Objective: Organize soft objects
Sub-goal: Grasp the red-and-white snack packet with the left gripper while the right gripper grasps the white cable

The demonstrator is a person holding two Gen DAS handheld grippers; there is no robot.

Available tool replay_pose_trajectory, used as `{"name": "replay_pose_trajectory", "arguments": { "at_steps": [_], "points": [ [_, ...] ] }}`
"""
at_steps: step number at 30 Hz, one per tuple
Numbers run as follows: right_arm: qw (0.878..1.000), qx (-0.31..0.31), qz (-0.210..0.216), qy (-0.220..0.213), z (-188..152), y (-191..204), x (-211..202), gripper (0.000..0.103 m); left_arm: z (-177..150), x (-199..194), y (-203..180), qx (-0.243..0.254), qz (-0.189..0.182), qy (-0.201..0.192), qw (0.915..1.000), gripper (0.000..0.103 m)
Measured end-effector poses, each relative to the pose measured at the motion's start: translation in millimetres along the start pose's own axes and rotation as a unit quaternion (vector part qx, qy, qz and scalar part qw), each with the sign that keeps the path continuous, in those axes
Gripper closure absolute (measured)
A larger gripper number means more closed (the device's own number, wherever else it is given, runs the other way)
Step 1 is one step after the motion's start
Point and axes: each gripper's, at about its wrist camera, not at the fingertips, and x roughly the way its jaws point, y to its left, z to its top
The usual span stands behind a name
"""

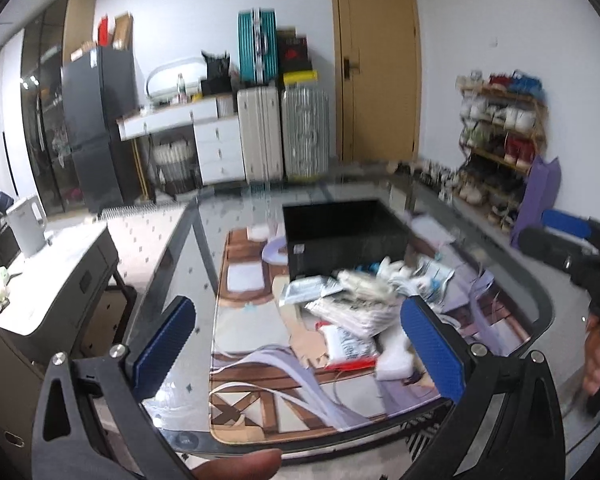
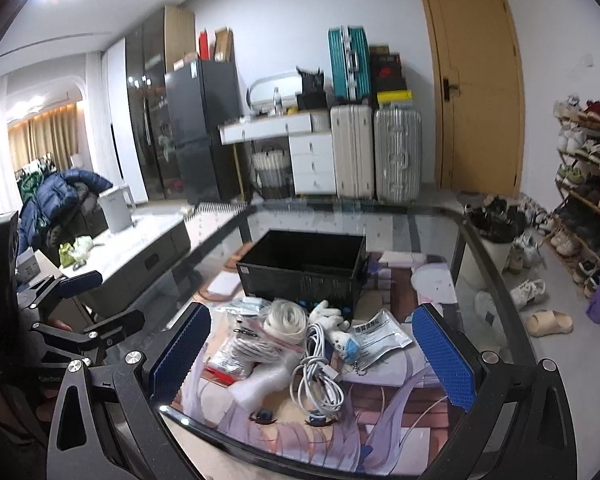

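A heap of soft items lies on the printed mat [image 2: 400,396] in front of an empty black bin [image 2: 304,268]. The right wrist view shows a coiled white cable [image 2: 320,376], a small white plush toy [image 2: 332,318], a silver packet [image 2: 380,334], a rolled white band [image 2: 286,318], a clear bag of cord [image 2: 252,346] and a white foam piece [image 2: 260,384]. My right gripper [image 2: 312,354] hangs open just above and in front of the heap. My left gripper [image 1: 298,346] is open too, near the table's front edge, with the blurred heap [image 1: 360,304] and the bin [image 1: 340,232] beyond it.
The mat lies on a glass table [image 2: 484,264]. A grey side cabinet [image 2: 156,240] with a white kettle [image 2: 116,208] stands to the left. Suitcases [image 2: 374,148] and a door [image 2: 476,88] are at the back, a shoe rack [image 2: 588,184] to the right.
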Motion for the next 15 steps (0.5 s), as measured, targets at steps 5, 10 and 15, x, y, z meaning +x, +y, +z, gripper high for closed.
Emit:
{"name": "replay_pose_trajectory", "arguments": {
  "at_steps": [5, 10, 15],
  "points": [
    [0.997, -0.031, 0.009, 0.067, 7, -7, 47, 0.000, -2, 42, 7, 0.000, -0.008, 0.074, 0.9972, 0.000],
    [0.990, -0.055, 0.009, 0.128, -1, -15, 90, 0.000, -10, 82, -7, 0.030, -0.021, 0.137, 0.9900, 0.000],
    [0.981, -0.085, 0.020, 0.176, -22, -17, 116, 0.004, -17, 108, -23, 0.040, -0.024, 0.163, 0.9855, 0.000]
  ]
}}
